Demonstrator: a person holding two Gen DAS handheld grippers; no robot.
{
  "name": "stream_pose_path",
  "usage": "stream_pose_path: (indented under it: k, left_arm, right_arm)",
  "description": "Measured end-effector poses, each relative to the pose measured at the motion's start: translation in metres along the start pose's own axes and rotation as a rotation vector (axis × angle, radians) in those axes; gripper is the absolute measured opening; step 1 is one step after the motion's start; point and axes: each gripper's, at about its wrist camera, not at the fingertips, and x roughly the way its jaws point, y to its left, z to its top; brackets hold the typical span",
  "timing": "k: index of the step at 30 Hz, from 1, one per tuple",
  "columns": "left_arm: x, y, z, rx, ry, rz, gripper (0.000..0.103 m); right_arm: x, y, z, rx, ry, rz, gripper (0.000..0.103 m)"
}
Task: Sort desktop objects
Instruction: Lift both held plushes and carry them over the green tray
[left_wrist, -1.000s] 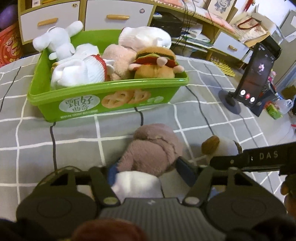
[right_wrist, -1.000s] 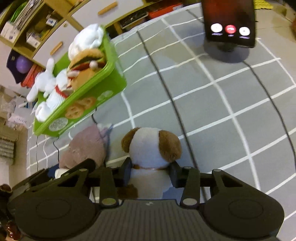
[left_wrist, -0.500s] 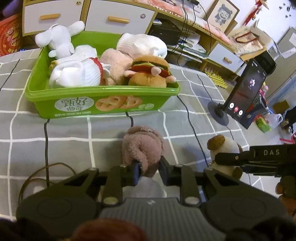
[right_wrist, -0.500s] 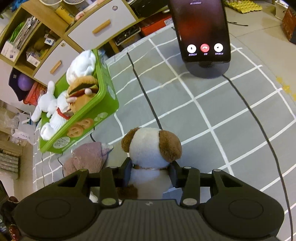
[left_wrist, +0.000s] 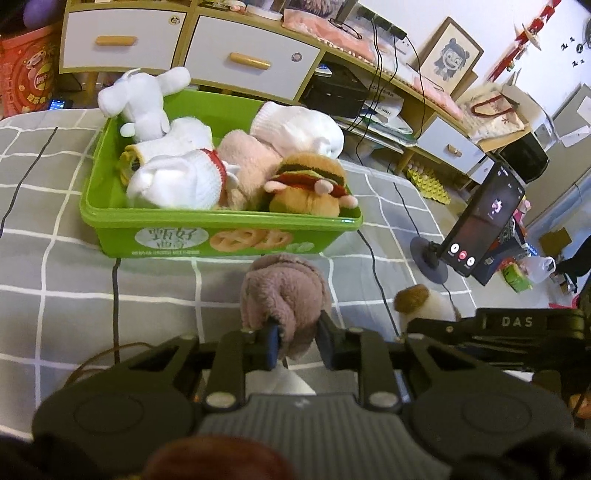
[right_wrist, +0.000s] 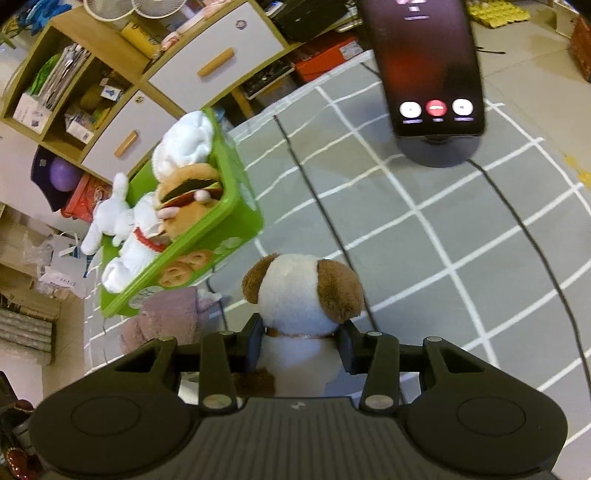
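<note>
My left gripper is shut on a mauve plush toy and holds it above the grey checked cloth, just in front of the green bin. The bin holds several plush toys, among them a burger plush and a white rabbit. My right gripper is shut on a white dog plush with brown ears, lifted off the cloth. The dog plush also shows in the left wrist view, and the mauve plush in the right wrist view. The bin lies to the left of the right gripper.
A phone on a round stand stands at the right of the cloth, close ahead in the right wrist view. Dark cables run across the cloth. A drawer cabinet and cluttered shelves stand behind the bin.
My left gripper closed on the mauve plush and lifted it. My right gripper rose with the dog plush, and both moved up from the cloth.
</note>
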Motion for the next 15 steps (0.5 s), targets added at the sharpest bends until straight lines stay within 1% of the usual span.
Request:
stream_pose_path:
  k: [5, 9, 12, 15]
  left_arm:
    - [-0.007, 0.003, 0.002, -0.005, -0.018, -0.002, 0.020]
    - [-0.016, 0.009, 0.005, -0.028, -0.046, -0.016, 0.020]
    - [-0.028, 0.014, 0.008, -0.062, -0.080, -0.038, 0.020]
    - [-0.039, 0.022, 0.012, -0.117, -0.124, -0.067, 0.020]
  right_arm:
    - [0.006, 0.014, 0.000, -0.020, 0.003, 0.020, 0.042]
    - [0.008, 0.017, 0.002, -0.011, 0.001, 0.038, 0.042]
    - [0.008, 0.020, 0.004, -0.003, -0.002, 0.049, 0.042]
    - [0.008, 0.024, 0.009, 0.050, -0.008, 0.087, 0.042]
